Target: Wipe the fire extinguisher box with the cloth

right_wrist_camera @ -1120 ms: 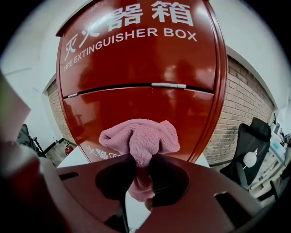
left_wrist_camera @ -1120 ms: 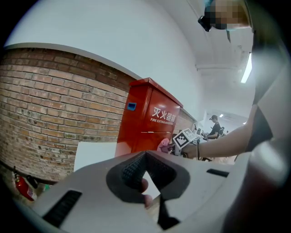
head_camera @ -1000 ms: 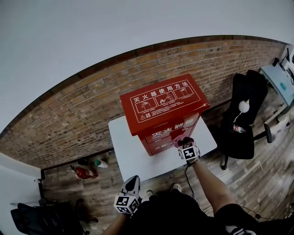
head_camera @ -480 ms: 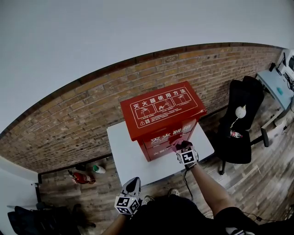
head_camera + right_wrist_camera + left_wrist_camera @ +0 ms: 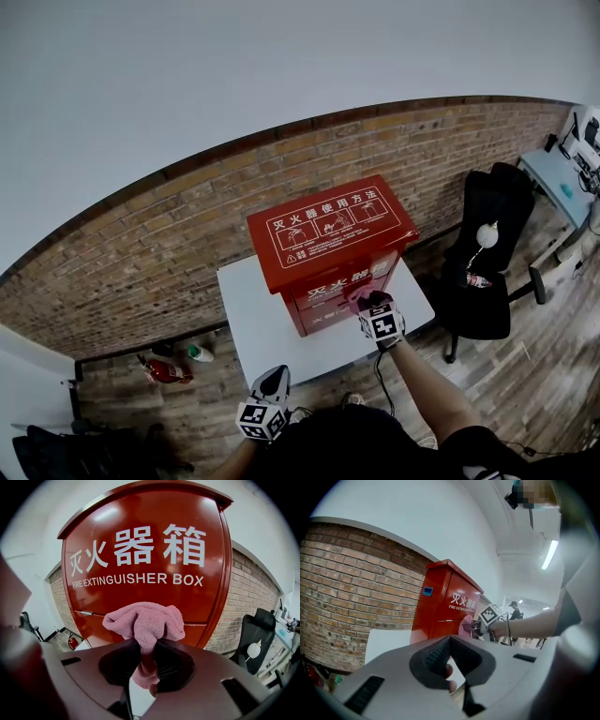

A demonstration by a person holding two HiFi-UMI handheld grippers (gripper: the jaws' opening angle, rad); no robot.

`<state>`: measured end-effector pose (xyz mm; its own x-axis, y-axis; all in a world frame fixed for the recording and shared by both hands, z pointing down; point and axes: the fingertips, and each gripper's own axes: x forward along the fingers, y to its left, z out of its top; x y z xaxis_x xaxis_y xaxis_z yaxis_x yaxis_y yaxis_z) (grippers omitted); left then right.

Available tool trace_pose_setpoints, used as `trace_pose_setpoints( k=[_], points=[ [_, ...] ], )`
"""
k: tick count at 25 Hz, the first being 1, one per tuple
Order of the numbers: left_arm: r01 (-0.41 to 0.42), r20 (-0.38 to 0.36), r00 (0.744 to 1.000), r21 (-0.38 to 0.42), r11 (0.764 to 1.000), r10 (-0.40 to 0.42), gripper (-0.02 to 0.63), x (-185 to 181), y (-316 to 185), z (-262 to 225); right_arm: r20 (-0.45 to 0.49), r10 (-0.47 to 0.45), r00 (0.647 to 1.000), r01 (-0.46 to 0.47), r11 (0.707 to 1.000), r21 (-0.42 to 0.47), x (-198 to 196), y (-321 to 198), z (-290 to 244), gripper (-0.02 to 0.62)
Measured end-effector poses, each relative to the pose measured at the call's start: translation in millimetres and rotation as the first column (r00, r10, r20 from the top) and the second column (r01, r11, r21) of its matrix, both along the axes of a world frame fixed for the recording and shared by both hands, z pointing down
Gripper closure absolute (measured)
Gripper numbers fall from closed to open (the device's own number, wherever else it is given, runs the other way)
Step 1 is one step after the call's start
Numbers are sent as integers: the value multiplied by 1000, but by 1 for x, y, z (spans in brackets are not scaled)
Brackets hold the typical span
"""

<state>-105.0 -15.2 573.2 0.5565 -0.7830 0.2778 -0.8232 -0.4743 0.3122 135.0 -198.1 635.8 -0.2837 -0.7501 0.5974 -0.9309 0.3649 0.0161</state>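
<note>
Since the front of the box (image 5: 140,550) is the face to be cleaned, the right tool (image 5: 144,656) points squarely at it. It is clenched on the pink cloth (image 5: 145,620), with a tail of the fabric pinched between the jaws. The bunched bulk stands proud of the tips, so that cloth rather than jaw would meet the red paint. From above, the cloth (image 5: 360,292) sits at the front panel just under the overhanging lid. Whether it presses on the panel or hangs just beside it I cannot tell.

The box (image 5: 328,225) stands upright on the white counter (image 5: 253,319), its back toward the brick wall. That leaves the front and the printed lid open to reach from the person's side.

The left tool (image 5: 276,375) hangs low by the person's body, well apart from the box. Its own view shows the left tool (image 5: 450,652) with jaws closed together on nothing. I judge it is parked there because a one-handed wipe needs no help, and the heavy box seems unlikely to slide.
</note>
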Motion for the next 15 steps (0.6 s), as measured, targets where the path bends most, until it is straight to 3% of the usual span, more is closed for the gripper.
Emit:
trace_pose_setpoints(
  k=[15],
  points=[
    [-20, -7, 1000, 1, 1000, 20, 589, 1, 2, 1, 21, 32, 999, -33, 998, 49, 1, -1, -42, 505]
  ],
)
